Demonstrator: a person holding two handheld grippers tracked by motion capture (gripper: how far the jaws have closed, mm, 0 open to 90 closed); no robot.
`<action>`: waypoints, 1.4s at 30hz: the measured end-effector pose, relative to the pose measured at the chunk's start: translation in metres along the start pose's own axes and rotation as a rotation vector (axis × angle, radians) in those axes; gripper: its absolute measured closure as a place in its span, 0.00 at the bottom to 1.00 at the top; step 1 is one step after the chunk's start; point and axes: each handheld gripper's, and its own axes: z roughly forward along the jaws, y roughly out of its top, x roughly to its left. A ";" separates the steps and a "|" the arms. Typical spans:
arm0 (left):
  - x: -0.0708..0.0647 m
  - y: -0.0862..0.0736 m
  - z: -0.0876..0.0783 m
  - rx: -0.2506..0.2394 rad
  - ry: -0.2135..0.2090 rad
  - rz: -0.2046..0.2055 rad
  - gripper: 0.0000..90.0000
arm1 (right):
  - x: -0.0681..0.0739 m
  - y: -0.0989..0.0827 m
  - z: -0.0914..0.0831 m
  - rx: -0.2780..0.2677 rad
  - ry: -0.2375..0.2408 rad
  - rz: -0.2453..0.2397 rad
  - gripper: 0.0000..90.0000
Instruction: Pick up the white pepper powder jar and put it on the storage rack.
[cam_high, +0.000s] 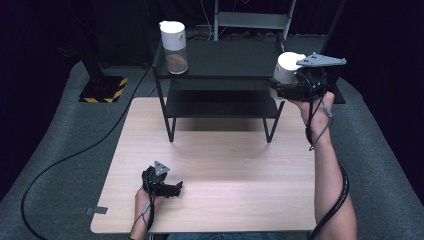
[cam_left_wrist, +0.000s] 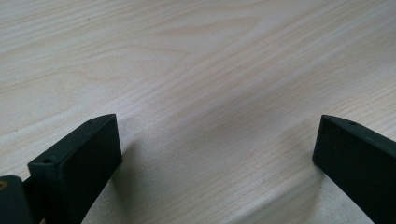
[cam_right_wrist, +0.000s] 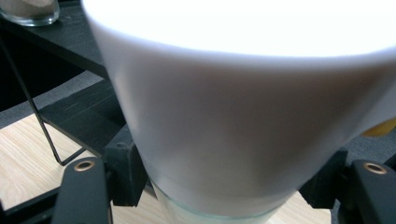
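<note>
Across the middle of the high view lies the pale wooden table (cam_high: 215, 165) with a light grain, standing on a grey carpeted floor (cam_high: 60, 150) over which a black cable (cam_high: 75, 152) curves. At the table's far edge stands a black two-tier metal shelf rack (cam_high: 220, 62), its thin legs resting on the wood. On the left end of the rack's top tier stands an upright clear glass jar with a tall white lid (cam_high: 173, 42) and a brownish filling in its lower part. At the right end of the rack, level with the top tier, a person's right forearm (cam_high: 327, 165) rises from the bottom edge and holds the right gripper (cam_high: 285, 82), topped by its grey three-cornered plate. Its jaws are closed on a second jar with a white lid (cam_high: 289, 67); whether this jar rests on the tier or hangs just off its edge I cannot tell. The right gripper view has the same jar (cam_right_wrist: 243, 116) close up, the black jaws pressing on either side where the white lid meets the clear glass below, with the first jar at the upper left corner. Near the front left of the table, well apart from both jars, the left gripper (cam_high: 172, 189) rests low over the wood. The left gripper view has its two black jaws standing wide apart with bare table (cam_left_wrist: 210, 93) between them, holding nothing.
</note>
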 end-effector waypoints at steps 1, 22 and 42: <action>0.000 0.000 0.000 0.000 -0.001 0.000 0.01 | -0.001 0.001 0.000 -0.002 0.000 0.001 0.34; 0.000 0.000 0.000 -0.002 0.000 -0.002 0.01 | -0.006 0.031 -0.002 -0.019 -0.006 0.001 0.34; 0.000 0.000 0.000 -0.001 0.000 -0.001 0.01 | -0.010 0.057 0.018 -0.003 0.021 0.023 0.34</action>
